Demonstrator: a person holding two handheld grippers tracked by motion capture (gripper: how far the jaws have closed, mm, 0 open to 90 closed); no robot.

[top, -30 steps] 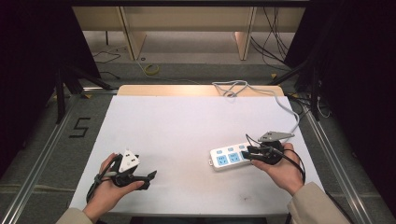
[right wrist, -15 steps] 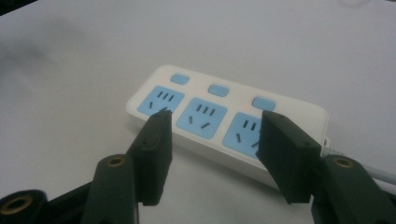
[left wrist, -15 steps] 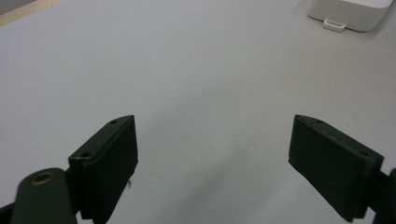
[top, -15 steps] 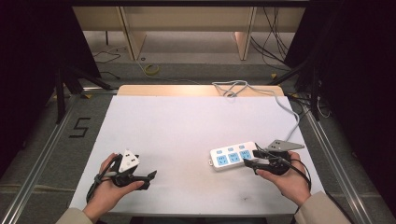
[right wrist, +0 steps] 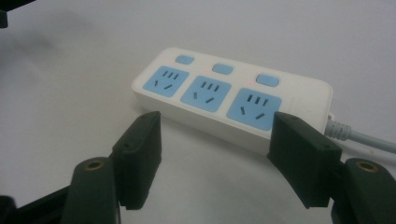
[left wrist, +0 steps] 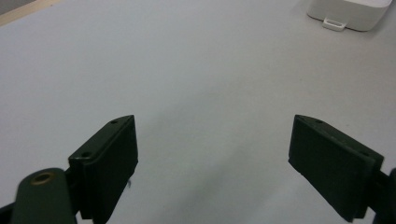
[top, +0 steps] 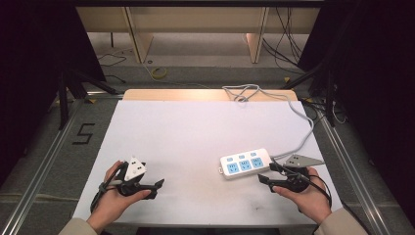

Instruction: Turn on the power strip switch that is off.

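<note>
Your high view looks forward and down from above your side of the white table [top: 195, 127], taking in both hands and the floor beyond. Your left gripper view rides low over the tabletop, looking along its spread jaws, catching one end of the power strip [left wrist: 348, 13] far off at top right. Your right gripper view sits close to that same power strip [right wrist: 233, 100], just beyond its jaws.

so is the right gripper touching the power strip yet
Apart. The right gripper view shows the right gripper open, bare white table between its jaws and the power strip, which lies just beyond them.
</note>
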